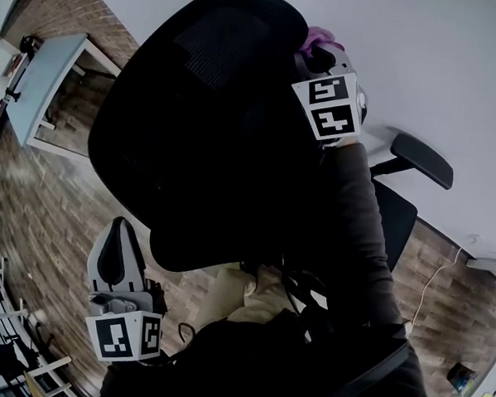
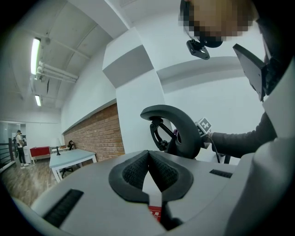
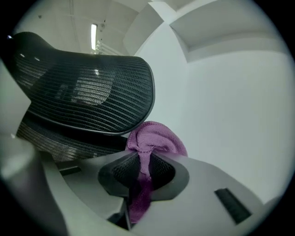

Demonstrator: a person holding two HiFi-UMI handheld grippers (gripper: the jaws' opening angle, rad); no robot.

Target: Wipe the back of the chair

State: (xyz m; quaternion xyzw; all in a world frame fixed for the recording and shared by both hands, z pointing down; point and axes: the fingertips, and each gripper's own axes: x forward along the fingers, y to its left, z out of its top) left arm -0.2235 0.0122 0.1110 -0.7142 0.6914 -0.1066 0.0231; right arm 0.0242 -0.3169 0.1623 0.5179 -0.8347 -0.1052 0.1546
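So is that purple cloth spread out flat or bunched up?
Bunched up: the right tongs pinch the purple cloth, and a rounded wad bulges beyond them beside the mesh headrest.

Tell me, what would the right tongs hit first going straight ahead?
Probably the chair's black mesh back, just beyond the purple cloth the right tongs pinch; depth is unclear, they might pass its edge.

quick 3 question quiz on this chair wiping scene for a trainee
1. True or false: the left hand-held gripper holds the purple cloth.
2. Where is the cloth relative to the black mesh office chair? A) on the seat B) beside its upper part C) under the wheels
3. Fill in: the jaws of the right hand-held gripper are ___ on the cloth.
Key: 1 false; 2 B; 3 shut.
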